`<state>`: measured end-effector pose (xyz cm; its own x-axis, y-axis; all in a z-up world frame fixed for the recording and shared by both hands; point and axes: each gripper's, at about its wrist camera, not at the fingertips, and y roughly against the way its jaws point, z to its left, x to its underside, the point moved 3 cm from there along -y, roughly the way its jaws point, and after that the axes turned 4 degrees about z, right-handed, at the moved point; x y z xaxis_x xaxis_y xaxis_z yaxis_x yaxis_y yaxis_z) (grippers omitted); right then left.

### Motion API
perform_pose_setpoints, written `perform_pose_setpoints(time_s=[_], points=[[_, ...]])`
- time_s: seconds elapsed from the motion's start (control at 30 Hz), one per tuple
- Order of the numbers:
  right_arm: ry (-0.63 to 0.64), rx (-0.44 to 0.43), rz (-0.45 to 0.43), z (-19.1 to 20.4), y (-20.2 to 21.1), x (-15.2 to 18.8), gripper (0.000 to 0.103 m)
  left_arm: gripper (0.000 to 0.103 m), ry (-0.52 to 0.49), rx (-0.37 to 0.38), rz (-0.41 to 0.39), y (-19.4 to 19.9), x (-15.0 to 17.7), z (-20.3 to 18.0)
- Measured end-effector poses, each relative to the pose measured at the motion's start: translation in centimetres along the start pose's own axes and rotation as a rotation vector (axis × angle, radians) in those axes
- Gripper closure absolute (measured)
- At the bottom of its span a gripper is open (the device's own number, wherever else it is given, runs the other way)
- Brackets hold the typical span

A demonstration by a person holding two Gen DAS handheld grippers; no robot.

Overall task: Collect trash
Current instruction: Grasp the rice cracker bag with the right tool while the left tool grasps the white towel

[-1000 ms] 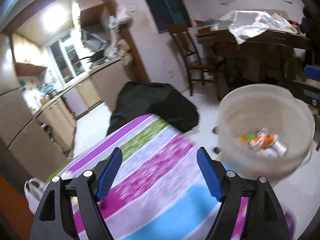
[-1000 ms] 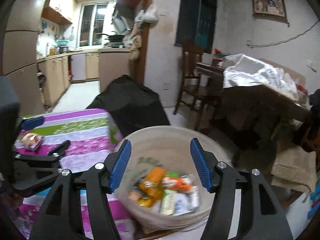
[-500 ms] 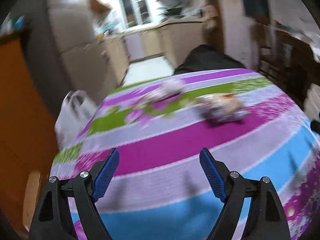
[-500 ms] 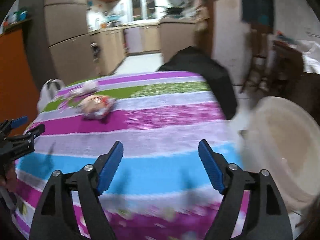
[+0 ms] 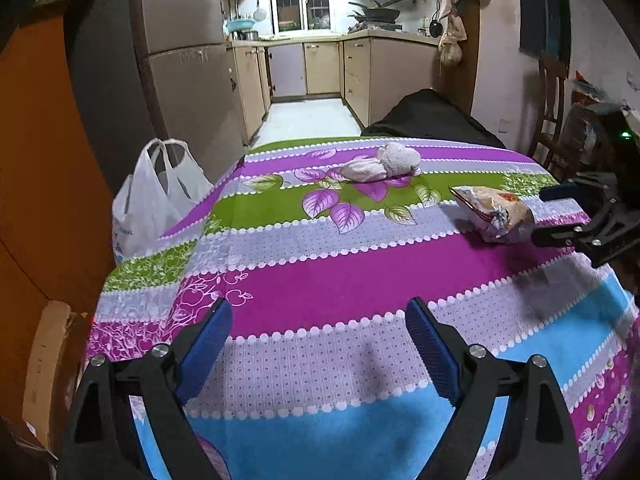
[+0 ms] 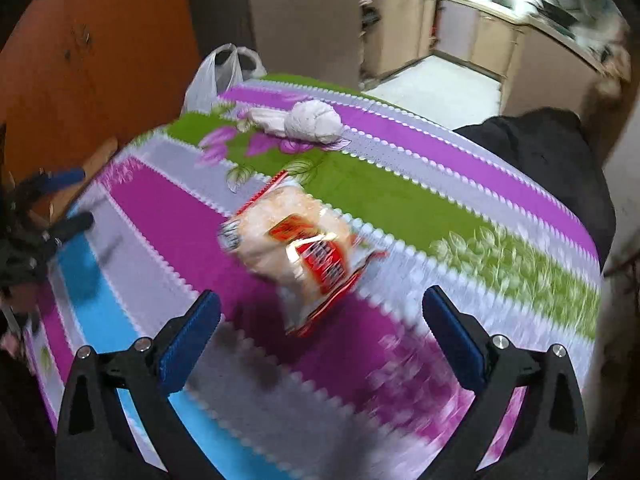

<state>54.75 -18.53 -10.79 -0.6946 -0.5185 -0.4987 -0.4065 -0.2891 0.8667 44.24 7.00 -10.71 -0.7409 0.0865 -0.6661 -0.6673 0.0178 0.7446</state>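
Two pieces of trash remain on the striped tabletop [image 5: 320,280]: right tongs [image 6: 320,332], open and empty, near the snack wrapper [image 6: 300,248]; wadded tissue [image 5: 384,166] at upper centre awaits open left tongs [image 5: 320,344].

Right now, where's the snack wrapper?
On the striped tablecloth, the snack wrapper lies just ahead of the open right gripper, nearer than the crumpled tissue wad.

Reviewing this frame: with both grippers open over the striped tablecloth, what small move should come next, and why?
Probably ease the right gripper forward and down so its open jaws straddle the snack wrapper, then close. The wrapper lies loose on the tablecloth just ahead of that gripper, nearer than the crumpled tissue beyond it, and the left gripper is farther from both.
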Motion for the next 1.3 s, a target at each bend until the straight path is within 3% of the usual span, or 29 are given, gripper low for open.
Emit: perform_pose_setpoints(time_s=[0.17,0.27,0.3,0.43,0.63,0.8,1.03,1.1,1.17,1.23,1.3], points=[[0.15,-0.025,0.041,-0.2,-1.6,-0.5,0.006,0.015,-0.002,0.02,0.035,-1.8,-1.5,0.2],[0.196,-0.041,0.067,-0.2,-2.9,-1.0,0.021,0.015,-0.063,0.01,0.028,-2.9,-3.2,-0.1],[0.198,-0.048,0.074,-0.3,-3.3,-1.0,0.036,0.015,-0.077,0.002,0.023,-3.2,-3.6,-0.1],[0.15,-0.078,0.053,-0.2,-3.4,-0.5,0.054,0.015,-0.12,0.04,0.003,-4.5,-6.5,-0.5],[-0.095,0.014,-0.074,0.3,0.1,3.4,0.059,0.016,-0.328,0.193,-0.016,-9.0,-10.6,-3.3],[-0.312,-0.083,-0.222,3.5,6.5,8.9,0.059,0.021,-0.409,0.264,-0.012,-13.3,-14.2,-4.9],[-0.541,-0.133,-0.277,4.2,10.0,14.9,0.059,0.023,-0.459,0.294,0.03,-17.7,-16.5,-7.1],[-0.611,-0.134,-0.269,3.9,9.9,15.9,0.059,0.032,-0.492,0.293,0.046,-18.5,-16.5,-7.9],[-0.639,-0.109,-0.257,3.7,10.1,16.7,0.059,0.053,-0.511,0.306,0.067,-19.0,-16.4,-8.7],[-0.669,-0.124,-0.251,3.7,10.0,17.2,0.059,0.066,-0.521,0.303,0.071,-19.2,-16.2,-9.3],[-0.665,-0.102,-0.251,4.0,10.1,17.2,0.059,0.071,-0.522,0.276,0.07,-18.8,-15.6,-9.9]])
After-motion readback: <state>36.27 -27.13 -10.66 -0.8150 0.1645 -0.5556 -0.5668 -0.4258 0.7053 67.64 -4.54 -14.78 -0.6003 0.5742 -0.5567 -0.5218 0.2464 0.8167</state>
